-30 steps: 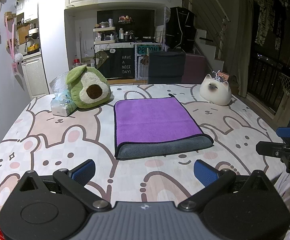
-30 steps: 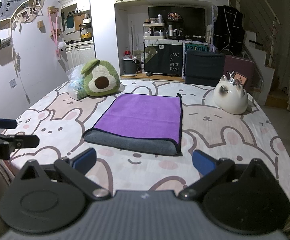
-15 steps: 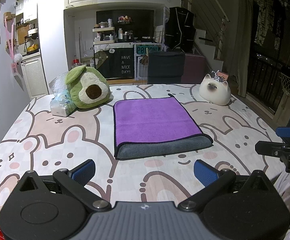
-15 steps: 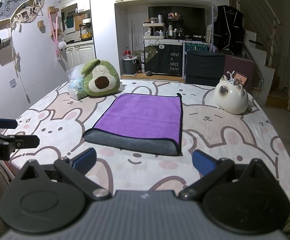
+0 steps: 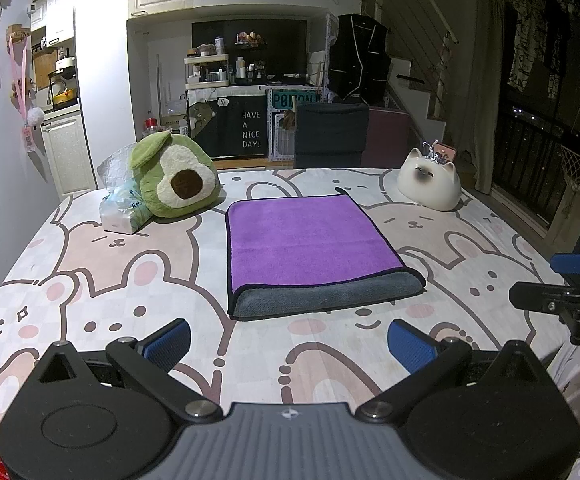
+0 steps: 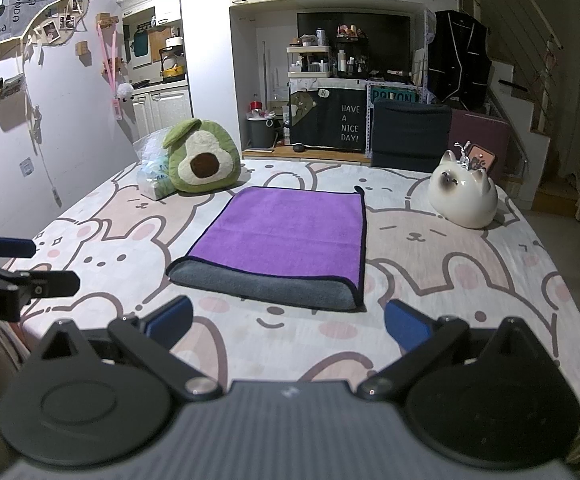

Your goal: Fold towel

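Towel point(image 5: 309, 248) flat on bench point(image 5: 90, 280), one fold in judging by grey underside; left hand-held gripper point(image 5: 288, 342) and right hand-held gripper point(image 6: 288, 322) spread apart, empty, short of near edge; next: pinch corners.

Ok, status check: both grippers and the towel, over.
Left gripper open, empty, short of the towel. Right gripper same. Purple towel with grey underside flat on the bunny-print table cover, near edge showing grey. Nothing in the way.
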A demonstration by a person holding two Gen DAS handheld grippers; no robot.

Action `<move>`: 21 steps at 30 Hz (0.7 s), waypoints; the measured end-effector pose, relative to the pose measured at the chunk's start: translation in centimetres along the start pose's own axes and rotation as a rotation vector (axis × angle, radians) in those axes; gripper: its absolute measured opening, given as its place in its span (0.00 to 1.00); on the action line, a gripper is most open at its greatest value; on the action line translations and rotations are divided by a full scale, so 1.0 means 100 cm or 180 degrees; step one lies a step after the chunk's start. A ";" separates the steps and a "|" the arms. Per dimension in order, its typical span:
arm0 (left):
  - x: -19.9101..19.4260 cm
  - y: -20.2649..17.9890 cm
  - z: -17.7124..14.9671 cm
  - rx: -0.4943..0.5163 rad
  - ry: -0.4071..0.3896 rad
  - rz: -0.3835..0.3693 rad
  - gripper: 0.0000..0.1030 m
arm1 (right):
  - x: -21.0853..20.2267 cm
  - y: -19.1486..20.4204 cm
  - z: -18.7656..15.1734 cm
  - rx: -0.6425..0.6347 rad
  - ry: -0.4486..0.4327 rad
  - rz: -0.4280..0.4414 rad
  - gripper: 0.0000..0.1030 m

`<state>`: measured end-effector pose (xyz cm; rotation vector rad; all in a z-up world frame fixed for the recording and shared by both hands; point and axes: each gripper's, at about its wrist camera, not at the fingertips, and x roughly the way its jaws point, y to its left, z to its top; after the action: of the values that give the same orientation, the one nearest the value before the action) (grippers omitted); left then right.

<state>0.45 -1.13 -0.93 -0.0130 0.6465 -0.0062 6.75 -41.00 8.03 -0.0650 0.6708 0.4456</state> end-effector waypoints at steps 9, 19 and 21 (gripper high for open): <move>0.002 -0.006 0.000 0.0006 -0.0027 -0.0034 1.00 | 0.000 0.004 0.000 -0.0009 -0.0017 -0.0002 1.00; -0.006 -0.001 0.013 0.0053 -0.0051 -0.0035 1.00 | -0.005 0.007 0.004 -0.0010 -0.0093 -0.0056 1.00; -0.005 0.000 0.015 0.0047 -0.0057 -0.0022 1.00 | -0.003 0.005 0.005 -0.0017 -0.0106 -0.0064 1.00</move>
<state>0.94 -1.15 0.59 -0.0010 0.6284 -0.0175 6.59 -40.53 8.66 -0.0691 0.6357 0.4282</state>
